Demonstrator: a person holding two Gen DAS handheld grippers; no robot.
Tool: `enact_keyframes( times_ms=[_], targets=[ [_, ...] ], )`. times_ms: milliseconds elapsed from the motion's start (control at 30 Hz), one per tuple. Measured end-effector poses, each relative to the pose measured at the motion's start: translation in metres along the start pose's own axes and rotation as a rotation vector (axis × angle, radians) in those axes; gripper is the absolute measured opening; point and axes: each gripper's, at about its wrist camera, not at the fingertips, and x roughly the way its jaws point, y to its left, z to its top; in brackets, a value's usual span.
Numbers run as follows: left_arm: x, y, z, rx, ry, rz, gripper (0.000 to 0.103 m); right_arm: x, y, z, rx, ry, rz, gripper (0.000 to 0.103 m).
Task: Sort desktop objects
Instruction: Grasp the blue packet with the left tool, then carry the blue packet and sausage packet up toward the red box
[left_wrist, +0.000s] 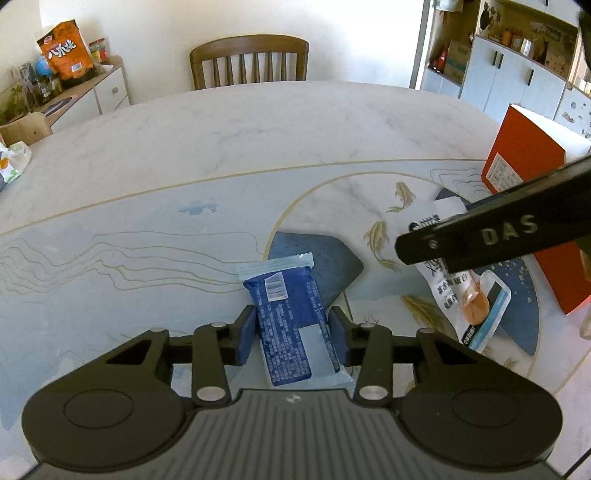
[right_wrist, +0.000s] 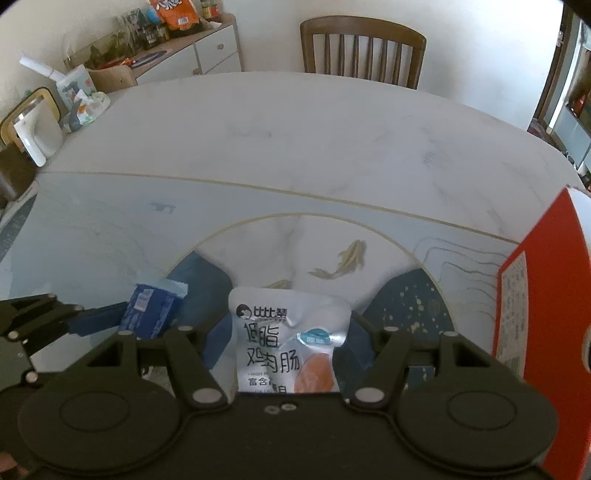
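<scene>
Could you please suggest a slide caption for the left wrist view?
Left hand-held gripper shut on a blue snack packet on the patterned table, beside a white sausage pouch.

Open worktop ahead, box to the right

Beyond both hand-held grippers the worktop (left_wrist: 258, 140) lies bare up to the chair (left_wrist: 249, 61); the red box (left_wrist: 532, 177) walls the right side, and clutter (right_wrist: 79, 99) crowds the far left edge.

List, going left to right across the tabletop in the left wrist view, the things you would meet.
Tissue pack → blue packet in the left gripper → white sausage pouch → red box.
</scene>
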Motion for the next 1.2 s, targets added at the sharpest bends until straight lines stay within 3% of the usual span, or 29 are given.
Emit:
enact_keyframes(
  times_ms=[467,500,533,600,733,767,833,867,900,1200],
  targets=[
    [-0.009,-0.004,-0.004,0.008,0.002,-0.038,0.037,-0.036,-0.008,-0.026,0.071,-0.034,0.039,0.065],
    [-0.011,-0.005,-0.004,0.011,0.0,-0.043,0.037,-0.038,-0.009,-0.028,0.075,-0.037,0.037,0.03],
    [-0.013,-0.007,-0.004,0.014,-0.003,-0.051,0.037,-0.04,-0.01,-0.029,0.082,-0.031,0.035,0.015],
    [-0.017,-0.01,-0.002,0.025,-0.013,-0.063,0.037,-0.044,-0.015,-0.031,0.11,-0.025,0.048,0.023],
    [-0.022,-0.015,-0.003,0.046,-0.025,-0.068,0.037,-0.046,-0.014,-0.036,0.066,-0.029,0.014,0.027],
    [-0.022,-0.015,-0.004,0.046,-0.026,-0.067,0.037,-0.047,-0.015,-0.037,0.064,-0.035,0.024,0.034],
    [-0.022,-0.014,-0.004,0.04,-0.022,-0.066,0.037,-0.048,-0.016,-0.039,0.058,-0.036,0.038,0.057],
    [-0.022,-0.014,-0.005,0.038,-0.021,-0.065,0.037,-0.048,-0.015,-0.04,0.052,-0.043,0.042,0.077],
    [-0.022,-0.013,-0.005,0.038,-0.02,-0.064,0.037,-0.048,-0.014,-0.041,0.047,-0.047,0.043,0.081],
    [-0.025,0.003,-0.011,0.004,-0.018,-0.04,0.037,-0.025,0.012,-0.048,-0.052,0.031,0.073,0.084]
  ],
)
